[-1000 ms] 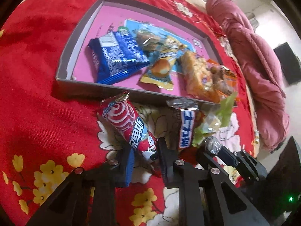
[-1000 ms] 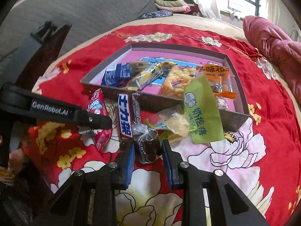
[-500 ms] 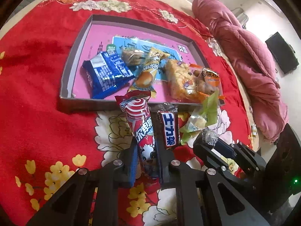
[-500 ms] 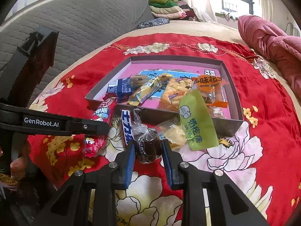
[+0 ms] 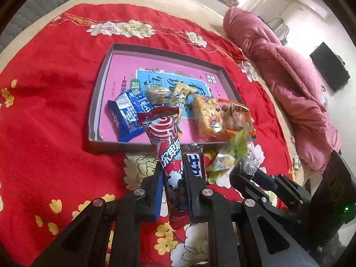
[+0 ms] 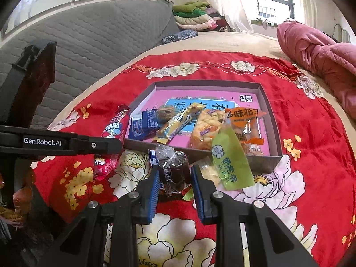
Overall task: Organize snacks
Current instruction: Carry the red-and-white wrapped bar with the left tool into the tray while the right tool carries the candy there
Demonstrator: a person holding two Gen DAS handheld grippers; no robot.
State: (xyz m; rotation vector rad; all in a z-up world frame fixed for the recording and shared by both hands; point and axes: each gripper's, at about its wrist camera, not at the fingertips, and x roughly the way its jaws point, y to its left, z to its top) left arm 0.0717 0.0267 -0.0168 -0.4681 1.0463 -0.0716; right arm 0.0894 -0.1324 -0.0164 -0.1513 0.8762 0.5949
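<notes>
Snacks fill the near half of the shallow box (image 5: 101,93) on the red bedspread (image 5: 44,111) in the left wrist view, and the left claw (image 5: 172,178) is clamped on the lower part of a long red swirl-print packet (image 5: 163,138), whose free upper end leans over the box's near wall. The grip sits low on a tall, soft packet, so I judge the top could flop or swing and catch that wall, or knock the blue biscuit pack (image 5: 128,115) just beyond it; the wrapper could also slide through the pads. A dark bar (image 5: 195,160) lies just beside the claw, with a green packet (image 5: 237,149) next to it. Open pink floor remains along the box's far side and left edge, which looks the easier place to set things. In the right wrist view the right claw (image 6: 174,178) is closed on a small dark cake in clear wrap (image 6: 174,169), close to the near wall (image 6: 262,162) of the box. The green packet (image 6: 231,164) leans over that wall right beside the claw, so a forward move could drag or tip it. The left claw's arm (image 6: 66,142) crosses just to the left, and both carrying toward one box risk bumping each other. The far corners of the box stay bare.
</notes>
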